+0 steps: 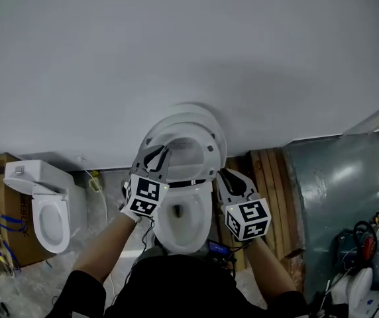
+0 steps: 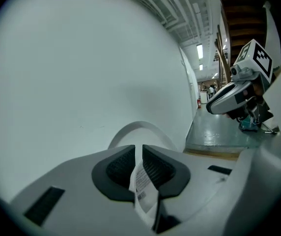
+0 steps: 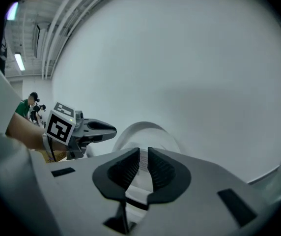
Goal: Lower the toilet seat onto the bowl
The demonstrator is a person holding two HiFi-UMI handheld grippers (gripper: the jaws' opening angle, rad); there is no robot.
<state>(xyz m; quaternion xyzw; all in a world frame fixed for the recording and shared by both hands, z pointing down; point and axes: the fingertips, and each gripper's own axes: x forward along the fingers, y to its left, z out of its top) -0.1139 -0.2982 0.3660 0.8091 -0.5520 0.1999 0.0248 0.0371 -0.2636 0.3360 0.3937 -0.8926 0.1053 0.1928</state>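
seat: toilet seat [image 1: 209,152] is up and off the bowl [image 1: 201,229]. It stands at the bowl's rear, leaning back on the raised lid [image 1: 199,109], which rests against the white wall [image 1: 176,45].
left gripper: left gripper [image 1: 158,152] sits at the bowl's left rear, pointing toward the wall and slightly down. In the head view its tips overlap the seat's left rim; can't tell if they touch.
left jaws: clenched, pads nearly meeting with only a thin slit. A white surface with a printed sticker [image 2: 143,186] shows through the slit; can't tell whether it sits between the pads or behind them.
right gripper: right gripper [image 1: 224,173] is at the bowl's right rear, just beside the hinge end of the seat, also angled slightly down toward the wall. Can't tell if it touches.
right jaws: clenched, nothing between the pads. The white seat shows through the slit in the right gripper view.
arms: left forearm [image 1: 100,257] and right forearm [image 1: 269,270] reach forward, one on either side of the bowl. Each gripper's marker cube faces up, left cube [image 1: 143,196] and right cube [image 1: 248,218].
surroundings: second toilet [image 1: 47,207] is well left of the bowl. Wooden boards [image 1: 269,177] lie just right of the bowl, at the wall.
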